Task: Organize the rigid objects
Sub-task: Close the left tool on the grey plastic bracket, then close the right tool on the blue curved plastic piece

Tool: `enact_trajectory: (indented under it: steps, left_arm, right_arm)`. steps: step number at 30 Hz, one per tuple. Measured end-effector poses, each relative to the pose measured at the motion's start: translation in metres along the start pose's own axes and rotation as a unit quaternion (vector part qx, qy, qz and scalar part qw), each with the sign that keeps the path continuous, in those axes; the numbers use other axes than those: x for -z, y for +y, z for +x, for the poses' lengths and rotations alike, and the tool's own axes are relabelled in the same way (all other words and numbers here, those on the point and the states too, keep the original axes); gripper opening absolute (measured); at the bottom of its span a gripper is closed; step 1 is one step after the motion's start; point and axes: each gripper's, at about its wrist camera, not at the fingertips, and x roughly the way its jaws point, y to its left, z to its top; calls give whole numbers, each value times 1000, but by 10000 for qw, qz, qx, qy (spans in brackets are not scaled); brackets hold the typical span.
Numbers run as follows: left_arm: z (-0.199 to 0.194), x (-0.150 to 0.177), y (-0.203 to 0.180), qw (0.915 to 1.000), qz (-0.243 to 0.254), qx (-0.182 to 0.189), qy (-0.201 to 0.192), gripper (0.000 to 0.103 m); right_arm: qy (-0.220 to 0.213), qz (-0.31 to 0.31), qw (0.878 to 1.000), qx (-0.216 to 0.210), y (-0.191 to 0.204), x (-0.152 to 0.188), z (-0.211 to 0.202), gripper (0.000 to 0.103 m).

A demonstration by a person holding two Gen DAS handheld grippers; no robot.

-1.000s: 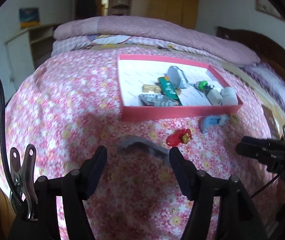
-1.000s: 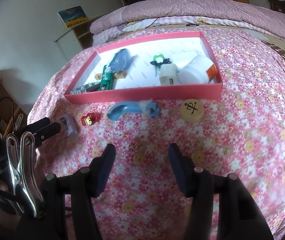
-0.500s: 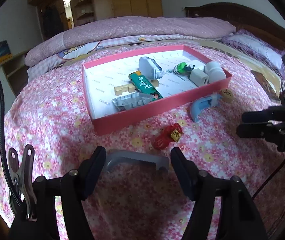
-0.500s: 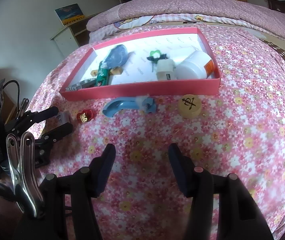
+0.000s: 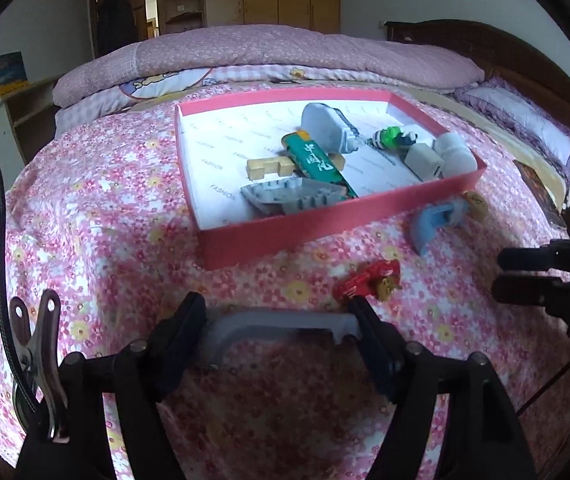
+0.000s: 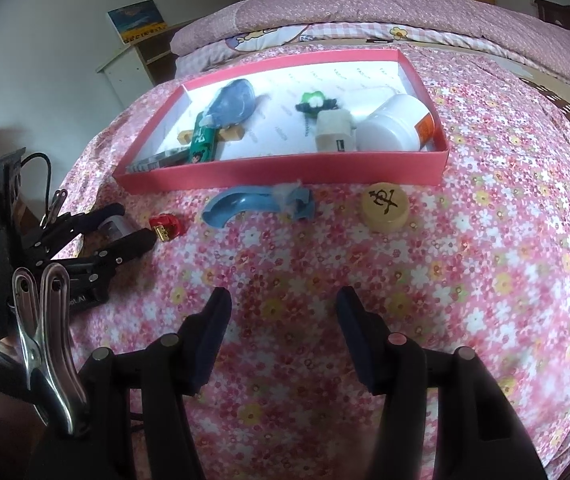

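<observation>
A pink box on the flowered bedspread holds several small objects. My left gripper is open, its fingers around a grey curved handle; I cannot tell whether the pads touch it. The handle also shows in the right wrist view. A red toy, a blue curved piece and a round wooden chess piece lie in front of the box. My right gripper is open and empty, nearer than them.
The box holds a green tube, a grey boat, a white jar and a white plug. Folded quilts lie behind it. A shelf stands left of the bed.
My left gripper has moved forward so the grey handle now lies between its fingers, and it has turned to face the box. My right gripper has barely moved.
</observation>
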Motion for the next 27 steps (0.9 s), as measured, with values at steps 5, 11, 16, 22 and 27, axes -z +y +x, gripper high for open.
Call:
enact_trajectory:
  steps: [5,11,16,22,27]
  left_arm:
    - [-2,1,-3,9999,-107,-112,-29,76]
    - [-14,7,0,9989,-456,-50,-128,76]
    - [-23,14,4,9956,-899,-179,-200,76]
    - [-27,21,13,9911,-1310,-123,-223,76]
    - [-28,23,12,9912,-1295,-129,-238,76]
  right_arm:
    - [0,-64,10000,-6,3,-2,0,56]
    - [-27,-154,9999,10,9,-8,2,56]
    - [-167,-220,9996,-18,21,-19,9,77]
    - [-387,-398,9983,172,37,-31,21,86]
    - [-366,-480,9978,273,41,-38,35,87]
